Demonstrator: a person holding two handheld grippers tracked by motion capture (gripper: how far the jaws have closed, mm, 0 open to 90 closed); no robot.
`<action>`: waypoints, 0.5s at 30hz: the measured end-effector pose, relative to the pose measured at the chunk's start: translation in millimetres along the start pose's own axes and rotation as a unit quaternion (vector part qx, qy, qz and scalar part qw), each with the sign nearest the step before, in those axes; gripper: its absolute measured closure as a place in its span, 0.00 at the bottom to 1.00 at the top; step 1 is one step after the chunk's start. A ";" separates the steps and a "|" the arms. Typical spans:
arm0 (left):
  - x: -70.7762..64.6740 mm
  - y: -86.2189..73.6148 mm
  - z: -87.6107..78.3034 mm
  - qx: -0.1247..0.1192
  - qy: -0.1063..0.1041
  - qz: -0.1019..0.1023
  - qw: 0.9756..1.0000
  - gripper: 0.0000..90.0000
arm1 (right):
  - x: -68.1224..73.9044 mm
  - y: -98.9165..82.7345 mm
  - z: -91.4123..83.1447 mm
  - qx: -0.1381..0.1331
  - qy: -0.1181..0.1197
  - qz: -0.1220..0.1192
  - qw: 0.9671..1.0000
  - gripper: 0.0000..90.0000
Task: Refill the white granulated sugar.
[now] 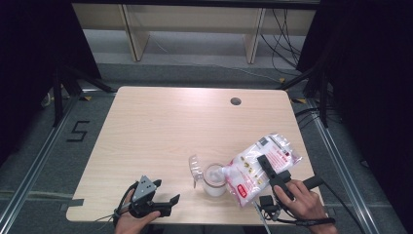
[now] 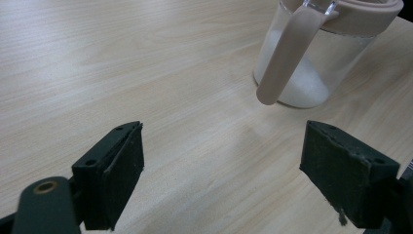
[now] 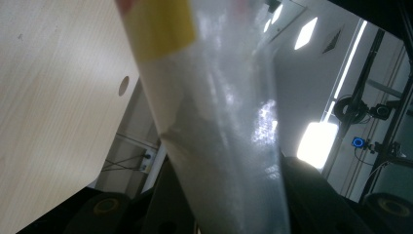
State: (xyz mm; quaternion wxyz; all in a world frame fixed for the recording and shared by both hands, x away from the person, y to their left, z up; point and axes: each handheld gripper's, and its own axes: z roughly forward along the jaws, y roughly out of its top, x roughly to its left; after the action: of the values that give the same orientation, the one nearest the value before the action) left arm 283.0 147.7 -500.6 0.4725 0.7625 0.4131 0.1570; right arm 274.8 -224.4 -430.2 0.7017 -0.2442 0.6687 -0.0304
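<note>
one bag clamped in right gripper, one jar, left gripper wide.

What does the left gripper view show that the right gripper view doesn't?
The left gripper view alone: the left tongs with jaws wide apart and nothing between them, and ahead a clear jar with a beige handle and white powder at its bottom. The right gripper view alone: a plastic bag with a yellow patch, held between the right tongs' jaws and tilted, plus ceiling lights and a hole in the table. Both share the light wooden table.
</note>
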 end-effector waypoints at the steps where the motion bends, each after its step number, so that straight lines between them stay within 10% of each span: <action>1: 0.9 0.6 0.0 0.000 -0.001 0.005 1.000 0.17 | -0.1 0.1 -0.5 -0.001 -0.001 0.002 1.000 0.86; 15: -0.1 0.0 0.8 0.001 0.000 -0.003 1.000 0.17 | -1.6 -0.8 -1.1 0.002 -0.004 -0.001 1.000 0.86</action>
State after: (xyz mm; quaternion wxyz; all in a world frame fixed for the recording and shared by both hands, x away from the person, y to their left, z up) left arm 283.4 147.2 -501.0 0.4721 0.7619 0.4153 0.1552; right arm 273.8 -224.8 -428.4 0.7046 -0.2437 0.6658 -0.0313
